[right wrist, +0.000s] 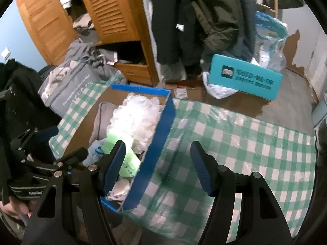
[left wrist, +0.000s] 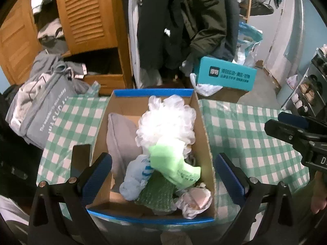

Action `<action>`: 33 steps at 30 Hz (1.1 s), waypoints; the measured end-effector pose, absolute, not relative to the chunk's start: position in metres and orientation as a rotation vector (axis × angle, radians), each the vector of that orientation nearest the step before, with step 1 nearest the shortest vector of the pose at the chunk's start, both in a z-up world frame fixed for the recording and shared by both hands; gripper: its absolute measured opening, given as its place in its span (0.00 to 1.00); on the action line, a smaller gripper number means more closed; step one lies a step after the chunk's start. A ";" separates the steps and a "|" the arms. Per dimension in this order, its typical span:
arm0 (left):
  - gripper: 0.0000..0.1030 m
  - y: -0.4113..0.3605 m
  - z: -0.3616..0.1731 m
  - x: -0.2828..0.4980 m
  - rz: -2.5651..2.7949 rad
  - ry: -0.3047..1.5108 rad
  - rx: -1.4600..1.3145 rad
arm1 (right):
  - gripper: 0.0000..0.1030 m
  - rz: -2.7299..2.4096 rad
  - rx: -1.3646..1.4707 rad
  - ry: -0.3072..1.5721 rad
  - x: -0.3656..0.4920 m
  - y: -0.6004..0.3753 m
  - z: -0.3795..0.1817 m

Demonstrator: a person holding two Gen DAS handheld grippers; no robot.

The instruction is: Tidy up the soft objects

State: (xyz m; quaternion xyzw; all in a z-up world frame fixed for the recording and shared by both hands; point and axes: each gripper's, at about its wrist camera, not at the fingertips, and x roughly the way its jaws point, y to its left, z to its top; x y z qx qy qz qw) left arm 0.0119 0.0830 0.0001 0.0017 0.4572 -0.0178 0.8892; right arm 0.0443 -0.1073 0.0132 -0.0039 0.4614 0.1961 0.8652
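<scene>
A blue-rimmed cardboard box (left wrist: 202, 130) stands on a green-and-white checked cloth (left wrist: 245, 134). It holds a white plastic bag bundle (left wrist: 167, 122), a light green bag (left wrist: 173, 163), a grey cloth (left wrist: 120, 138), a pale blue bag (left wrist: 134, 179), green bubble wrap (left wrist: 157, 196) and a crumpled clear bag (left wrist: 194, 202). My left gripper (left wrist: 163, 175) is open and empty, its fingers straddling the box's near end. My right gripper (right wrist: 159, 167) is open and empty over the box's right wall (right wrist: 161, 134), and it shows at the right in the left wrist view (left wrist: 294, 130).
A grey bag of clothes (left wrist: 40, 106) leans at the cloth's left edge. A teal box (left wrist: 226, 75) sits on the floor behind, with plastic bags (left wrist: 206, 87). A wooden wardrobe (left wrist: 87, 16) with hanging coats (left wrist: 184, 20) stands at the back. A shoe rack (left wrist: 310, 85) is at right.
</scene>
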 end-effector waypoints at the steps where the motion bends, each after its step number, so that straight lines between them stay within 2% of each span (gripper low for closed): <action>1: 0.99 0.080 0.002 0.012 -0.042 0.945 0.008 | 0.63 0.406 -0.004 0.962 0.043 -0.111 0.015; 33: 0.99 0.047 0.003 0.011 -0.034 0.950 0.074 | 0.63 0.386 0.020 0.926 0.038 -0.139 0.020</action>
